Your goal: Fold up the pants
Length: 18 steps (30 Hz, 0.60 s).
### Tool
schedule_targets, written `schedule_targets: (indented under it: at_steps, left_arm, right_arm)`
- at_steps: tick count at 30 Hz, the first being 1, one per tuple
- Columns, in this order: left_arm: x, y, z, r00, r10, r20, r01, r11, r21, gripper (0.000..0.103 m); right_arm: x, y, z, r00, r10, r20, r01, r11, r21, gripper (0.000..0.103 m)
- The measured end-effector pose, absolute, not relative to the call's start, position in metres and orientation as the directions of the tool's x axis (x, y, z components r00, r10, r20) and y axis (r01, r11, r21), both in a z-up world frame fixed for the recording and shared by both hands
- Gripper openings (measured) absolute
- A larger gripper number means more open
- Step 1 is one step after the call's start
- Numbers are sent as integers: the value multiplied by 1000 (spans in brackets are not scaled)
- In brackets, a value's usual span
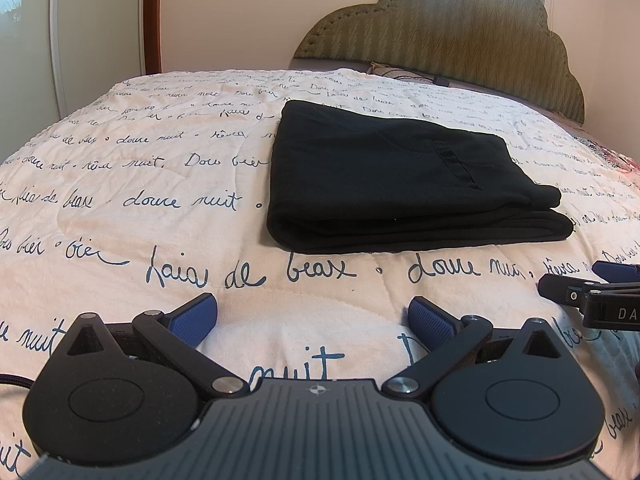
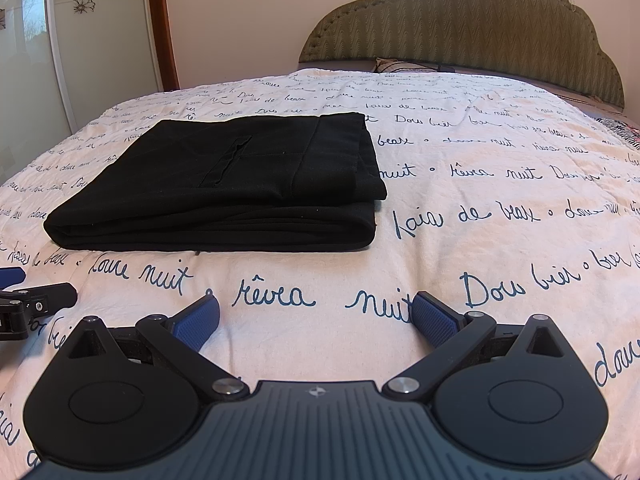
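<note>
Black pants (image 1: 384, 176) lie folded into a flat rectangular stack on the bed, with a pocket slit on top; the right wrist view shows the pants (image 2: 224, 184) left of centre. My left gripper (image 1: 314, 320) is open, low over the quilt, a short way in front of the stack and empty. My right gripper (image 2: 316, 320) is open too, in front of and to the right of the stack, holding nothing. Each wrist view catches the other gripper's fingers at its edge: the right one (image 1: 600, 284) and the left one (image 2: 36, 296).
The bed carries a cream quilt (image 1: 140, 184) printed with blue cursive words. An olive padded headboard (image 1: 460, 32) stands behind, with a pillow (image 2: 404, 65) at its foot. A white wardrobe door (image 2: 92, 48) and a brown door frame are on the left.
</note>
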<state>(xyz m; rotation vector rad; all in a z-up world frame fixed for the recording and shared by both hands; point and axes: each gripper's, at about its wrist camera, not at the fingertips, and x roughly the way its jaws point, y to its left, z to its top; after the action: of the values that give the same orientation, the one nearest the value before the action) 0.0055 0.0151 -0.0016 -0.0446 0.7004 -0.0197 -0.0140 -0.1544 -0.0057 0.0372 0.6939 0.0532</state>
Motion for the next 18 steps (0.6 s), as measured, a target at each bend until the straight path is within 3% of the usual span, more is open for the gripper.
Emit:
schedule_targets:
  at_steps: [18]
  left_arm:
    - [4, 13, 0, 778, -15, -629, 2, 1000, -22, 101]
  right_arm:
    - [-14, -155, -6, 768, 62, -638, -37, 998, 53, 103]
